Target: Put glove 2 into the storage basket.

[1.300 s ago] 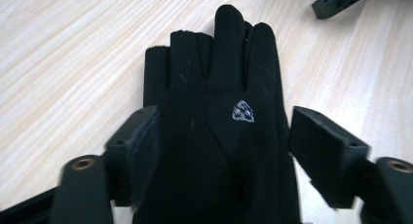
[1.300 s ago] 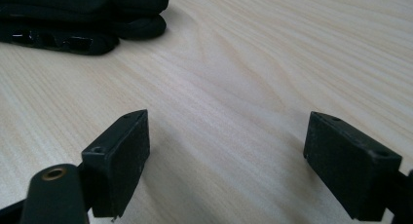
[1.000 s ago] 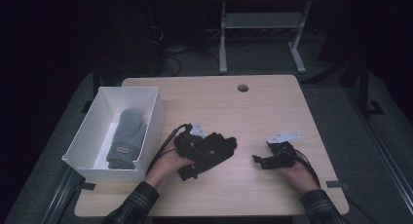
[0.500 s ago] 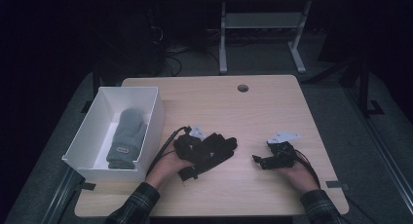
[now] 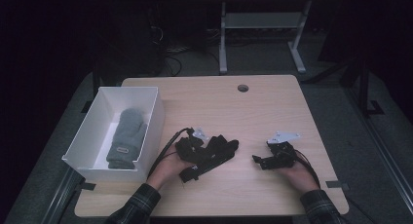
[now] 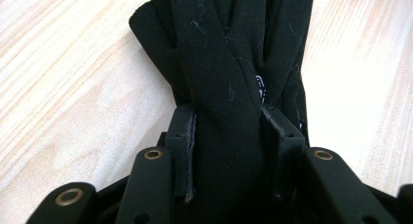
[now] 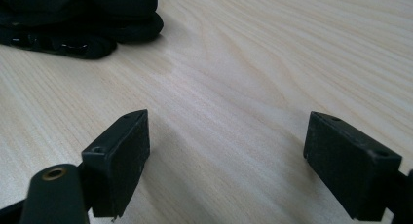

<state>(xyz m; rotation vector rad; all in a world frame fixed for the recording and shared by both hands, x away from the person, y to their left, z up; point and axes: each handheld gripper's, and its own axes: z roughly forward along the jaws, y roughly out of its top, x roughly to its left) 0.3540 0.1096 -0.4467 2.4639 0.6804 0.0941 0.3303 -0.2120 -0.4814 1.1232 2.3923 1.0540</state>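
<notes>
The jaws of the left gripper have just been closing and now pinch the black glove lying between them on the table, readying it for lifting, while the right gripper rests spread and empty nearby.

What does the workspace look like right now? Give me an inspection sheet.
Surface: wooden table, with a round hole.
Job's things: black glove on the table; grey mitten in the white box.
Clutter: nothing seen.
Grippers: left gripper, jaws just closing, pads pressing the black glove; right gripper open over bare wood.
Cables: one trails from each gripper.
Surroundings: dark; metal frame behind.
</notes>
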